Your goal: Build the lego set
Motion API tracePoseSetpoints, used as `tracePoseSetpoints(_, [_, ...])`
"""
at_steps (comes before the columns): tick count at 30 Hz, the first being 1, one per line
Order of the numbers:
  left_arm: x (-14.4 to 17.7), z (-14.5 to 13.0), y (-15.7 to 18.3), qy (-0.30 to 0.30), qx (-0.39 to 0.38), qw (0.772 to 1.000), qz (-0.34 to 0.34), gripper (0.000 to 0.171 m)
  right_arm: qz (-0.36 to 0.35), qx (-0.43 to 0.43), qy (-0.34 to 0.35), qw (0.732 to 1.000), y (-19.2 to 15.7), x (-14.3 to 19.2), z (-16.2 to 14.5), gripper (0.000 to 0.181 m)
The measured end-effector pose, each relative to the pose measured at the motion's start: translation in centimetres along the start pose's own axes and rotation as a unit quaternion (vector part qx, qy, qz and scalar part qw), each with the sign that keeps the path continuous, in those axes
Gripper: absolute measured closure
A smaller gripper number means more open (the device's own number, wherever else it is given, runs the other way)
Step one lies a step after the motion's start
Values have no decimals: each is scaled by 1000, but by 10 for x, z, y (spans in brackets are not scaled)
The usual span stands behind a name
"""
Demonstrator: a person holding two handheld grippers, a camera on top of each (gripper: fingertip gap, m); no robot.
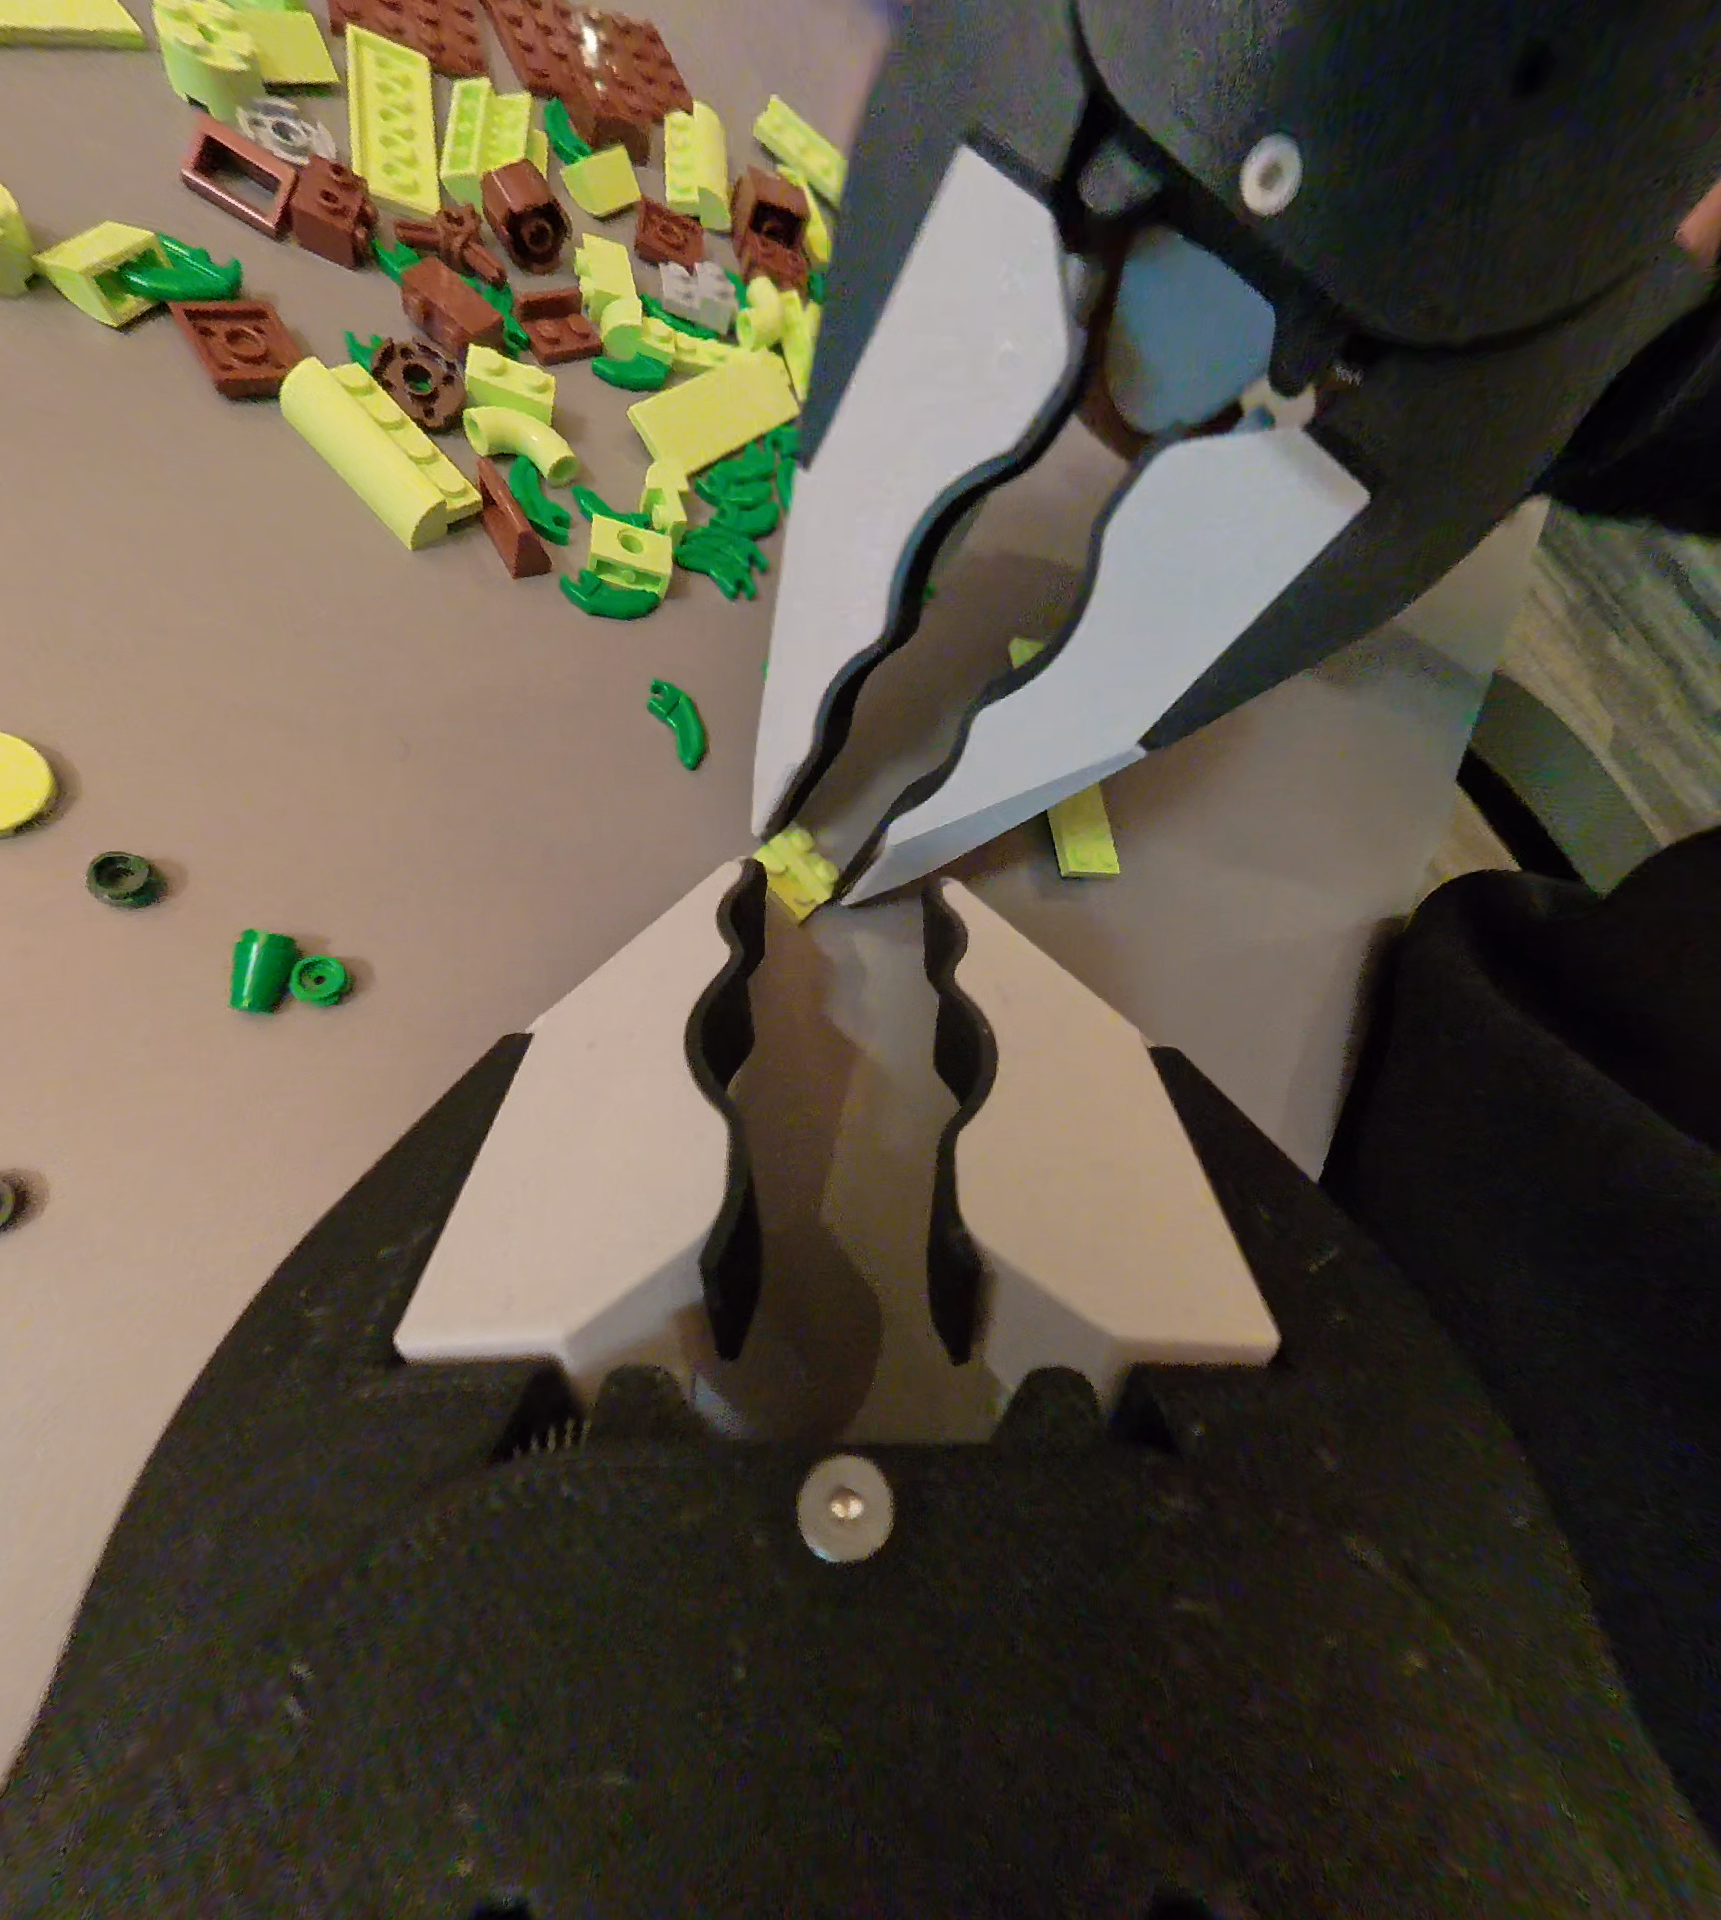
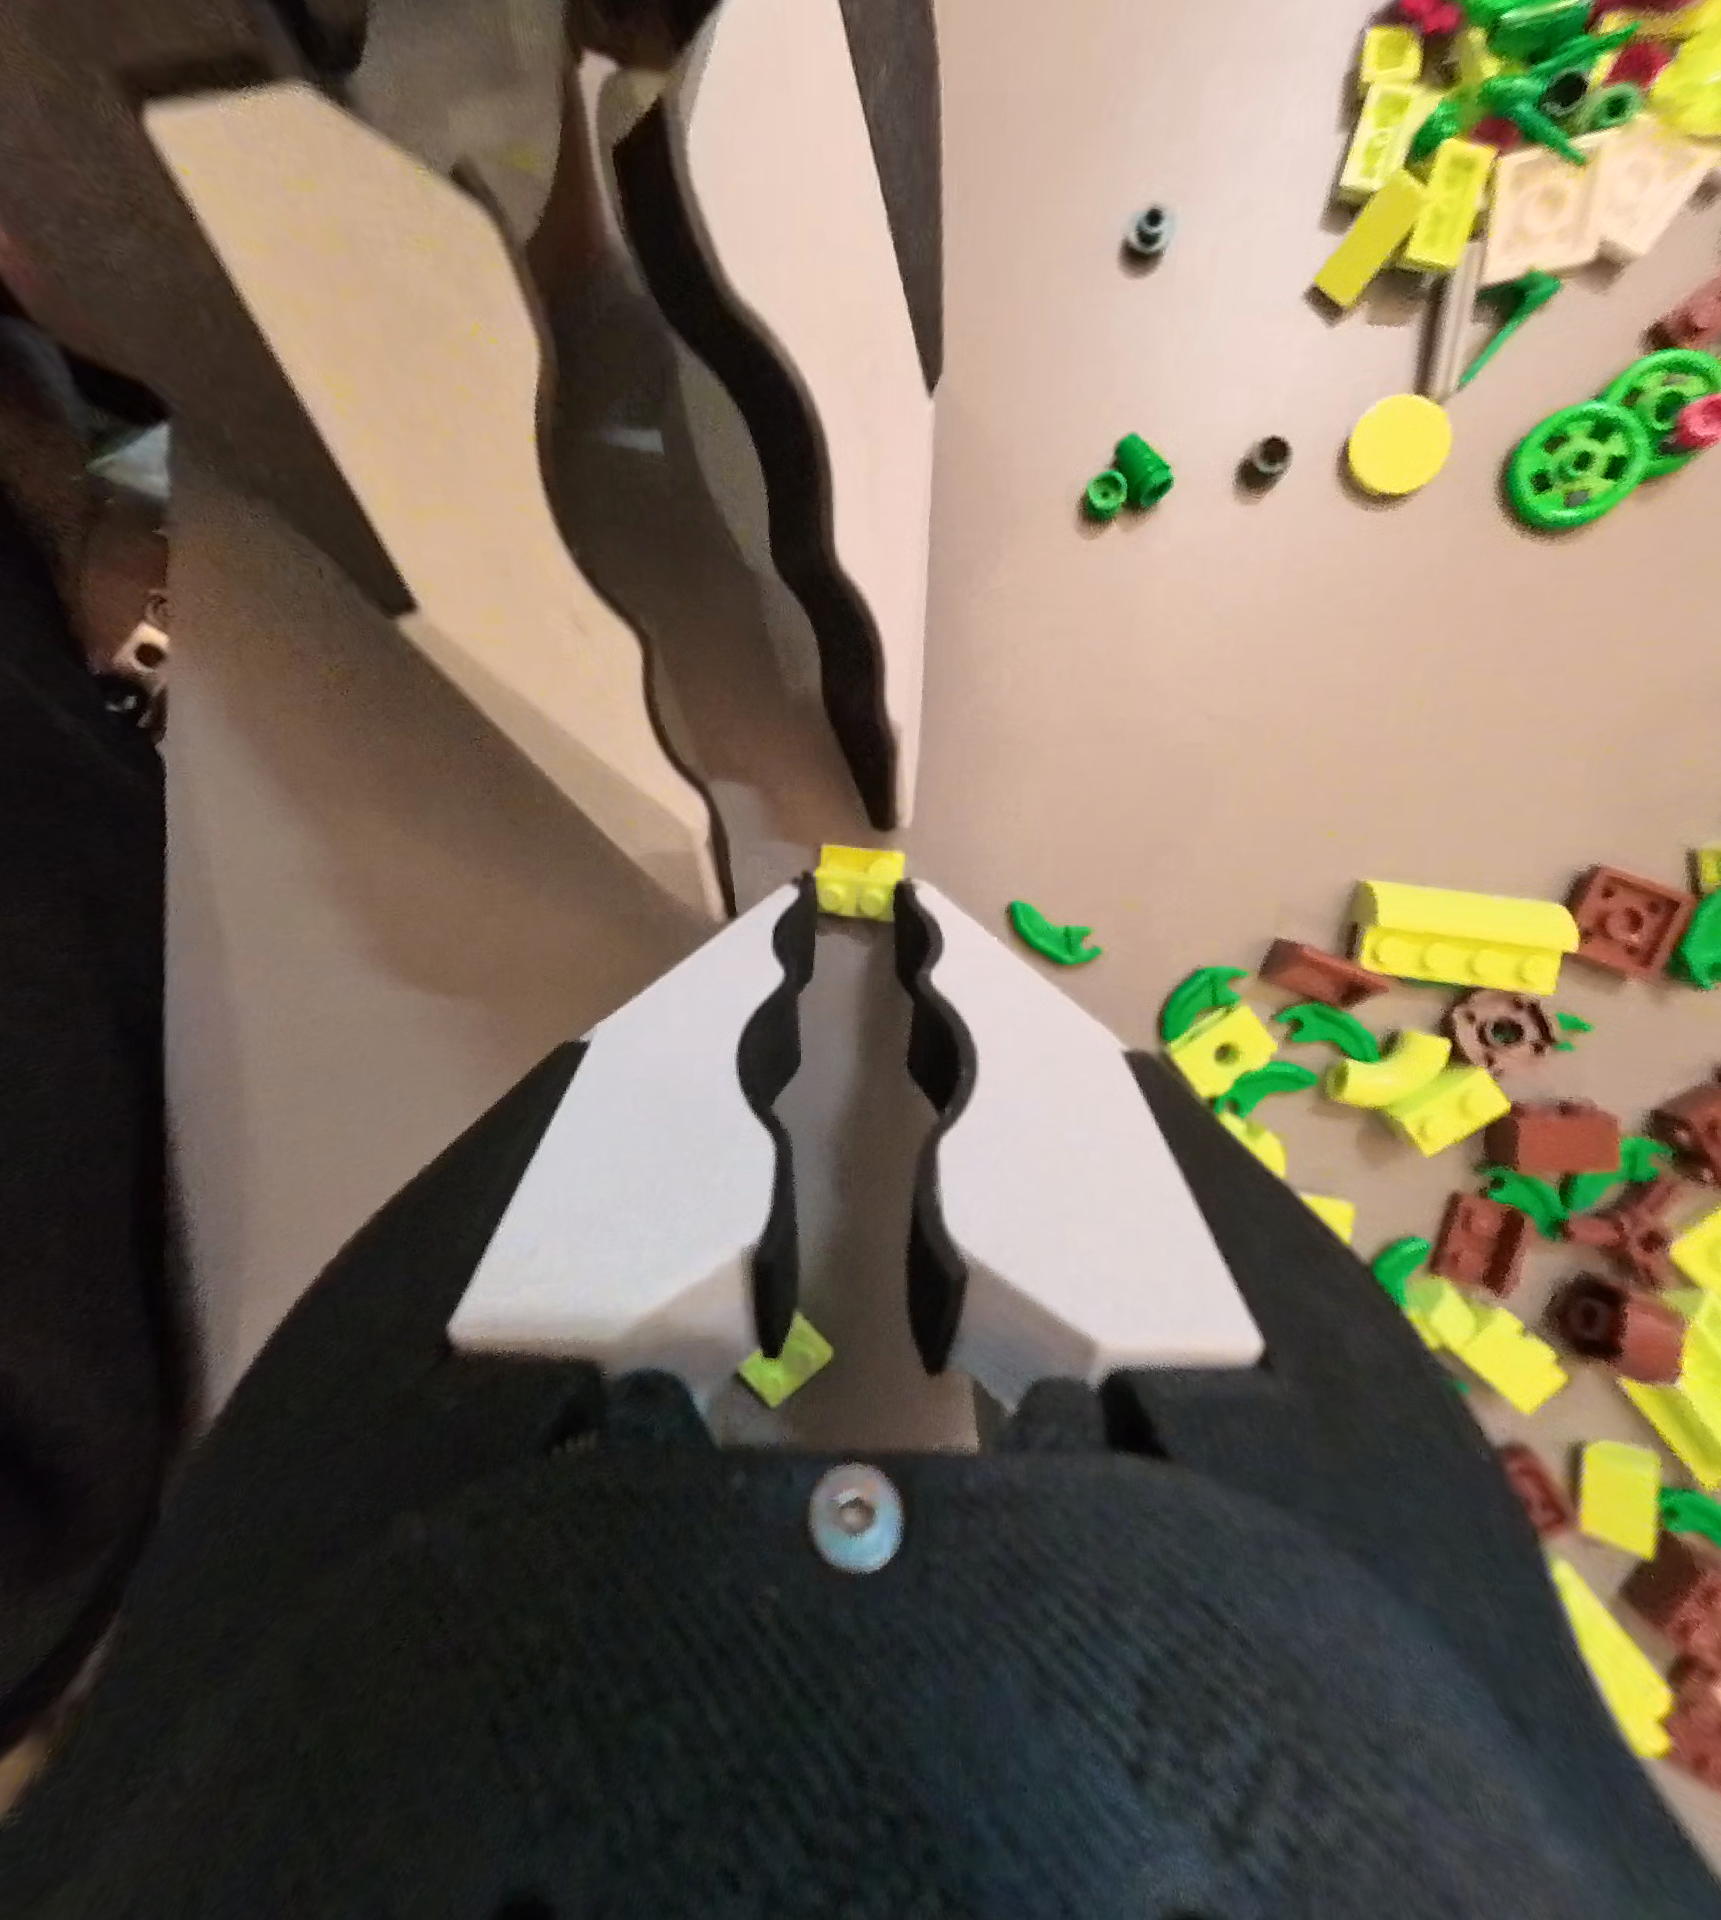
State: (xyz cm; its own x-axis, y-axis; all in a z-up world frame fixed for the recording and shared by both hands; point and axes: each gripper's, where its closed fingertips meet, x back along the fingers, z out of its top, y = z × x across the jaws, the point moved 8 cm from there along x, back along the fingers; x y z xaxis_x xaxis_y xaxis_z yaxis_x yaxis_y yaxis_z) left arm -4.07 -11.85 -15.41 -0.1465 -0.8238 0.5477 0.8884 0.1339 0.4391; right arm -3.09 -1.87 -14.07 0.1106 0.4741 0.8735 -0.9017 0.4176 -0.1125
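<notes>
The right gripper [image 2: 858,896] pinches a small lime plate [image 2: 861,883] at its very tips, at frame centre. The left gripper [image 1: 840,894] stands parted, its tips meeting that same plate [image 1: 800,871] without clasping it. Above the grey table [image 1: 316,665], loose lime, brown and green bricks [image 1: 482,260] crowd the upper left of the left wrist view.
</notes>
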Motion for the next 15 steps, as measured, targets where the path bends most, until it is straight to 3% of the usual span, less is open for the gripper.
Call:
tracePoseSetpoints(9, [0, 0, -3, 2, 19, 1000, -11, 141, -35, -50, 60, 996, -10, 21, -22, 168])
tracePoseSetpoints(15, [7, 1, -7, 7, 3, 1000, 7, 141, -4, -44, -5, 999, -3, 9, -8, 168])
